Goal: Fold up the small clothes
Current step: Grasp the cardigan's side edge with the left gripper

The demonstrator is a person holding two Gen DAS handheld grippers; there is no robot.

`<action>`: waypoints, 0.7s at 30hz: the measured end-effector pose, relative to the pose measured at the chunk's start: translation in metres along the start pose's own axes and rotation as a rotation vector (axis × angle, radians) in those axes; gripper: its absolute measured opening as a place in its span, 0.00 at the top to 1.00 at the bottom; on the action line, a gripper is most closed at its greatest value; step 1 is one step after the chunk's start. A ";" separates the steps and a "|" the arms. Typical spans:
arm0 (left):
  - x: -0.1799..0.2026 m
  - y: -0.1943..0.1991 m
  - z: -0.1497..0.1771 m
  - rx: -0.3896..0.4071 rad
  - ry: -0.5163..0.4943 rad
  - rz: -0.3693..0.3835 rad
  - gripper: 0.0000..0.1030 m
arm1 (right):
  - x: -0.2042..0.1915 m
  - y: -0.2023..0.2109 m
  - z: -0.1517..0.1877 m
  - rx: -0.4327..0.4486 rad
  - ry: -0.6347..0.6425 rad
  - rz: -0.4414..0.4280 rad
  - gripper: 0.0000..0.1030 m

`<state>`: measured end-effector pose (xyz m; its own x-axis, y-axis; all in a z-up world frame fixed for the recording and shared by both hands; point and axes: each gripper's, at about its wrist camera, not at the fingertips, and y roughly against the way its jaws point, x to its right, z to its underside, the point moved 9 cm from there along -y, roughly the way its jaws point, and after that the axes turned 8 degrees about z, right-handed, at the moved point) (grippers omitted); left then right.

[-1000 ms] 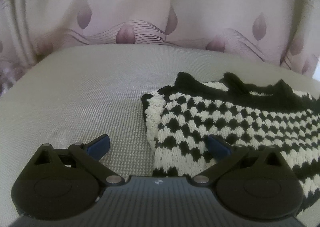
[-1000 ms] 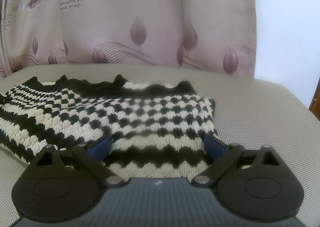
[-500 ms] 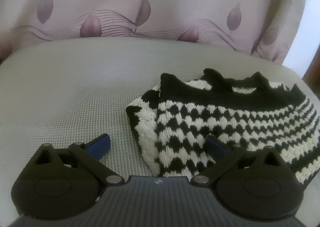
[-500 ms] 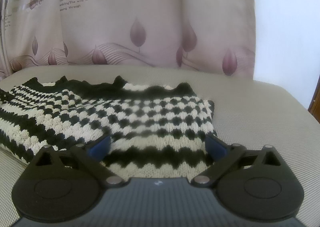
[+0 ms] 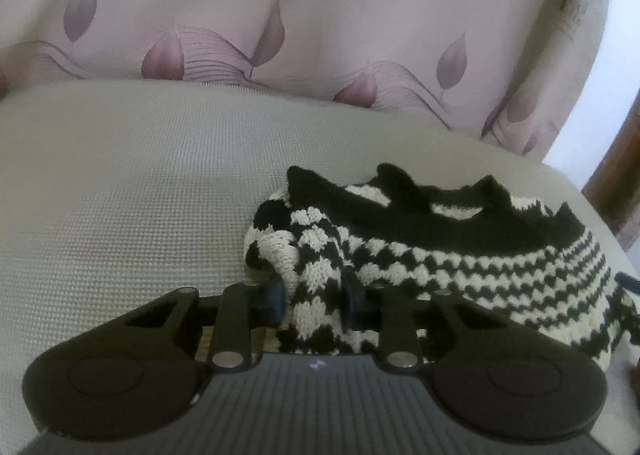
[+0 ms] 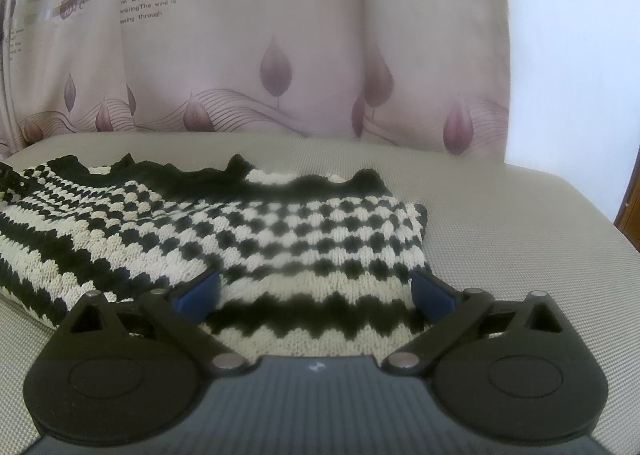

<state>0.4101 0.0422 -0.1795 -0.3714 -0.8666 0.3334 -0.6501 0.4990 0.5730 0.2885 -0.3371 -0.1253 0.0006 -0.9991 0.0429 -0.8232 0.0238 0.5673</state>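
The black-and-cream knitted sweater (image 6: pixel 248 239) lay on the grey mesh cushion (image 5: pixel 120 195), its long axis running left to right and its black scalloped edge far. The left gripper (image 5: pixel 314 301) was closing its jaws on the bunched left corner. The right gripper (image 6: pixel 316 291) hovered with jaws spread over the right end. Bare cushion lay left and right of the sweater, with a leaf-print curtain (image 6: pixel 280 55) behind.

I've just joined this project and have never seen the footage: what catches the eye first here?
The black-and-cream knitted garment spread on the grey cushion. The left gripper is closing on its bunched corner, while the right gripper sits open over the hem. Behind hangs a pink leaf-print curtain.
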 end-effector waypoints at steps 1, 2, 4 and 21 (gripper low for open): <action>0.001 0.001 0.000 0.010 0.015 -0.004 0.75 | 0.000 0.000 0.000 0.002 0.000 0.001 0.00; 0.000 0.003 0.001 0.020 0.032 -0.007 0.76 | 0.000 0.001 0.000 0.004 -0.001 0.001 0.00; -0.001 0.005 0.001 0.035 0.085 -0.004 0.76 | 0.000 0.002 0.000 0.008 -0.004 0.000 0.00; 0.053 0.023 -0.010 0.082 -0.025 -0.211 0.77 | -0.001 0.004 -0.003 0.020 -0.020 -0.006 0.00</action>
<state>0.3818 0.0075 -0.1414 -0.2366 -0.9522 0.1933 -0.7664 0.3052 0.5652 0.2866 -0.3361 -0.1209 -0.0052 -0.9997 0.0228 -0.8346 0.0169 0.5506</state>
